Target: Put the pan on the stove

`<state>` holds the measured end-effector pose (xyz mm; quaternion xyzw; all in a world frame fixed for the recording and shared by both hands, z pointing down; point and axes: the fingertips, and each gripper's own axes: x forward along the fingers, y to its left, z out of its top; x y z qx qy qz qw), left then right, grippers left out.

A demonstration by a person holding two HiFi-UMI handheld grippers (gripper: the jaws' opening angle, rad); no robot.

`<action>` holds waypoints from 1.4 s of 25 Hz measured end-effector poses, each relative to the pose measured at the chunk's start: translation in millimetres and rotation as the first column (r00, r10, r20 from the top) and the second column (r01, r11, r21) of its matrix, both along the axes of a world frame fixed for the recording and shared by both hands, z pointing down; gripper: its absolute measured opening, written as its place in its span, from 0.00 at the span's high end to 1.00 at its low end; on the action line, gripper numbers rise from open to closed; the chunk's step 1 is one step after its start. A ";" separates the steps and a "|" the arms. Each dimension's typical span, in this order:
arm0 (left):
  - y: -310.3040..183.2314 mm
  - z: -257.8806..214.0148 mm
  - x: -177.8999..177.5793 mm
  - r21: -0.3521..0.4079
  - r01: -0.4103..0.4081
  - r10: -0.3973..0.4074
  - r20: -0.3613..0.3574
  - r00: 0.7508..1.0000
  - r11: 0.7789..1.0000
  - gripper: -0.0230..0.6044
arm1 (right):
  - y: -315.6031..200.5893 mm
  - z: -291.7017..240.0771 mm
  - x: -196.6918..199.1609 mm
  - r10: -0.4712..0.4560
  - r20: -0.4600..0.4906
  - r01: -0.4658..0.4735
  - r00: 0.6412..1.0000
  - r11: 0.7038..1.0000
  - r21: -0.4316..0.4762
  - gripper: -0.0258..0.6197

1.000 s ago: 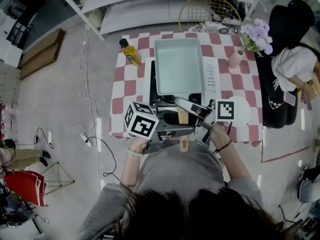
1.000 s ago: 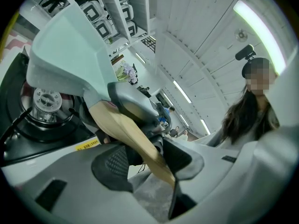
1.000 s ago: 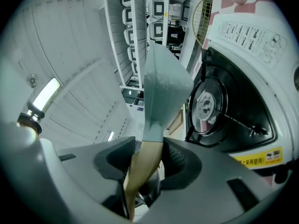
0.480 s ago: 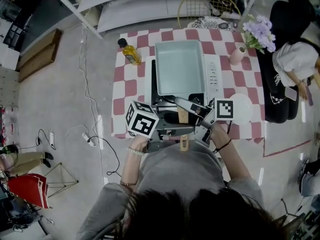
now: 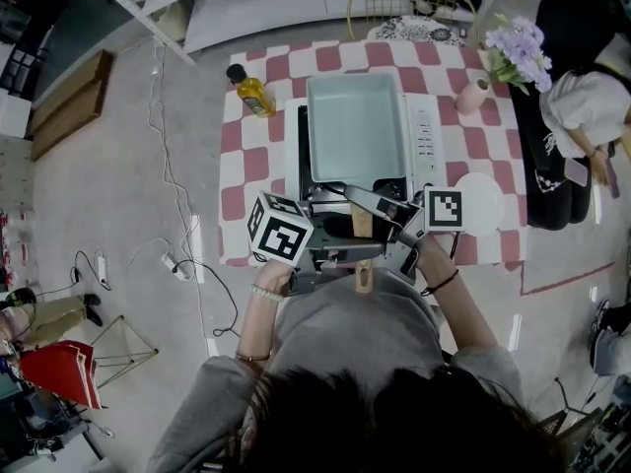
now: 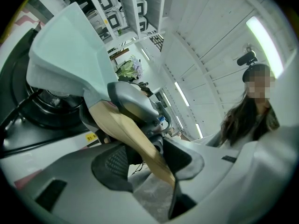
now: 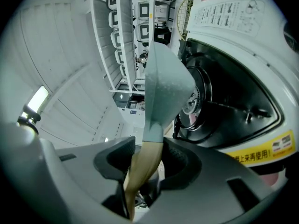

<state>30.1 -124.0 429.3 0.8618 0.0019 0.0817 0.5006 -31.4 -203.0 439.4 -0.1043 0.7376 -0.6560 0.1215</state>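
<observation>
Evidently square, pale-teal pan (image 5: 355, 131), wooden handle (image 5: 362, 226).

Tabletop (image 5: 246, 166), covered in red-and-white checks.
- Stove (image 5: 426, 141): white casing, black burner well; centre, reaching from near the far edge towards the near edge.
- Oil bottle (image 5: 251, 92): yellow, dark cap; far left corner.
- Vase (image 5: 473, 97): pink, purple flowers; far right corner.
- Plate (image 5: 483, 203): white, round; near right corner, just beside the stove.
</observation>
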 end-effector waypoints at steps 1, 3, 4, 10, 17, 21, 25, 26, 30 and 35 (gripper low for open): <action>0.0 0.5 -0.6 -0.003 -0.001 0.001 0.000 1.000 1.000 0.64 | -0.2 1.1 -0.3 0.000 -0.004 0.000 1.000 1.000 -0.001 0.68; -0.1 1.3 -1.3 -0.009 -0.005 0.005 0.001 1.000 1.000 0.64 | -0.5 2.8 -0.6 0.001 -0.007 -0.001 1.000 1.000 -0.005 0.68; -0.1 1.8 -1.7 -0.012 -0.006 0.006 0.001 1.000 1.000 0.64 | -0.3 3.1 -1.1 0.000 -0.005 -0.001 1.000 1.000 -0.010 0.68; 0.8 4.1 -2.7 -0.028 -0.006 0.005 -0.008 1.000 1.000 0.64 | 0.8 6.6 -2.3 0.001 -0.007 -0.001 1.000 1.000 -0.023 0.68; 2.4 6.9 -3.0 -0.044 -0.008 0.007 -0.016 1.000 0.999 0.64 | 2.0 11.3 -1.9 0.003 -0.010 -0.004 1.000 1.000 -0.029 0.68; 3.4 7.9 -2.5 -0.053 -0.005 0.004 -0.019 1.000 0.999 0.64 | 3.4 12.0 -2.1 0.002 -0.007 -0.002 1.000 0.999 -0.037 0.68; 4.0 9.8 -2.4 -0.062 -0.008 0.007 -0.020 1.000 0.998 0.64 | 4.0 14.6 -1.8 0.003 -0.008 -0.004 1.000 0.999 -0.043 0.68; 4.1 10.2 -2.6 -0.063 -0.008 0.007 -0.021 1.000 0.998 0.64 | 4.3 15.6 -1.7 0.003 -0.009 -0.003 1.000 0.999 -0.045 0.68; 4.3 10.7 -2.6 -0.067 -0.009 0.008 -0.022 1.000 0.998 0.64 | 4.8 16.3 -1.7 0.006 -0.009 -0.006 1.000 0.998 -0.058 0.68; 4.8 13.2 -2.5 -0.074 -0.014 0.013 -0.016 1.000 0.997 0.64 | 4.6 20.0 -1.7 -0.001 -0.025 -0.001 1.000 0.999 -0.046 0.68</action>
